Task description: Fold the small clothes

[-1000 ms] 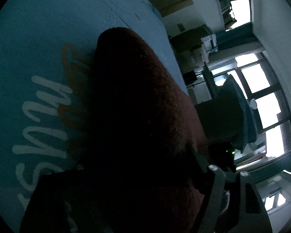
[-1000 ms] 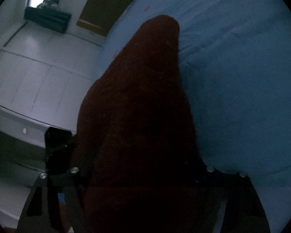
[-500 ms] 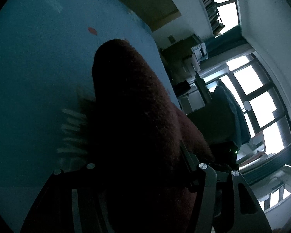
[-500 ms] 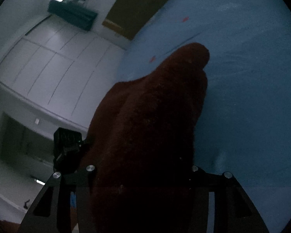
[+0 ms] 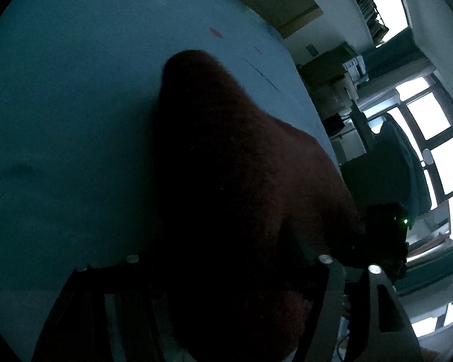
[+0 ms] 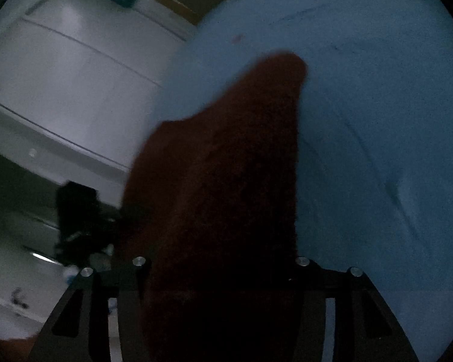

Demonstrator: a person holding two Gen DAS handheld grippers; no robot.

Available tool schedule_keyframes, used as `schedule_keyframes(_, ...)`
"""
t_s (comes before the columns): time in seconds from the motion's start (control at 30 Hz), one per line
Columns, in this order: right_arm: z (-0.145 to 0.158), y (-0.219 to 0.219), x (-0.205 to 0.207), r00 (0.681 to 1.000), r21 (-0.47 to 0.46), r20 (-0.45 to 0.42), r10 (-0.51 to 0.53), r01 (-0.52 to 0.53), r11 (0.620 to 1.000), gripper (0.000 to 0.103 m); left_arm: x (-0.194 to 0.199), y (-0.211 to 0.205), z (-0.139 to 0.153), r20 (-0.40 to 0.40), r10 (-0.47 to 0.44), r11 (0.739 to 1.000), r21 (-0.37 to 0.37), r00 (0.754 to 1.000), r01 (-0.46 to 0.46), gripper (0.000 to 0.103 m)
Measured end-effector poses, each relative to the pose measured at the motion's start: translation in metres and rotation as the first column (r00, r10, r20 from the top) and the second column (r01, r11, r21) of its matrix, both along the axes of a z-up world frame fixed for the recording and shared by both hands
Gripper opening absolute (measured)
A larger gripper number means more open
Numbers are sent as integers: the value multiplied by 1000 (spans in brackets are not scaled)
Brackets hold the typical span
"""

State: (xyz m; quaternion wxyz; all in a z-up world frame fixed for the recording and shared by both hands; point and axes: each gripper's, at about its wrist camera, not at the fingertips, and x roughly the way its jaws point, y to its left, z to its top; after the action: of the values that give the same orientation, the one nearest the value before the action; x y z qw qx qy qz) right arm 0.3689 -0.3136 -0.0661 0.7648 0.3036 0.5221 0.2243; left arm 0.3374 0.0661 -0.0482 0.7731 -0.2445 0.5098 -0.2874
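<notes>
A dark red fuzzy garment (image 5: 226,196) hangs from my left gripper (image 5: 223,271) and fills the middle of the left wrist view, its free end drooping toward the blue bed sheet (image 5: 75,105). The same garment (image 6: 226,181) hangs from my right gripper (image 6: 220,271) in the right wrist view, above the blue sheet (image 6: 377,105). Both grippers are shut on the cloth, which hides their fingertips. The other gripper shows as a dark shape at the garment's far side in each view (image 5: 383,235) (image 6: 81,217).
The blue sheet covers the surface under both grippers. White cabinet doors (image 6: 60,75) stand left of the bed in the right wrist view. Bright windows (image 5: 432,150), a draped chair (image 5: 392,163) and cluttered shelves (image 5: 341,69) lie past the bed's edge in the left wrist view.
Both grippers have carried the red garment onward over the sheet. The white lettering and orange print seen under the left gripper one second ago have passed out of view.
</notes>
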Motion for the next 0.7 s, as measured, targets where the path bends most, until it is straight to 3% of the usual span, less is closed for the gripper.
schedule_keyframes(0.13,3,-21,-22,997,-4,5,-75,75,997,64,-20,4,13,49,5,997,74,999,-9,64)
schedule_keyframes(0.27,0,-30,-36,995,-112,-20,-100,97,989,72,-43,-3,13,78,17,985,168,997,-30,66)
schedule_keyframes(0.4,7,-20,-40,991,-213,-21,-135,127,969,72,-68,-15,18,123,61,962,258,991,-91,66)
schedule_keyframes(0.6,37,-4,-68,985,-433,46,-164,167,886,72,-124,-20,41,203,140,927,316,969,-200,65)
schedule_keyframes(0.7,57,15,-87,981,-493,98,-169,196,848,72,-157,-16,52,247,177,906,338,953,-256,65)
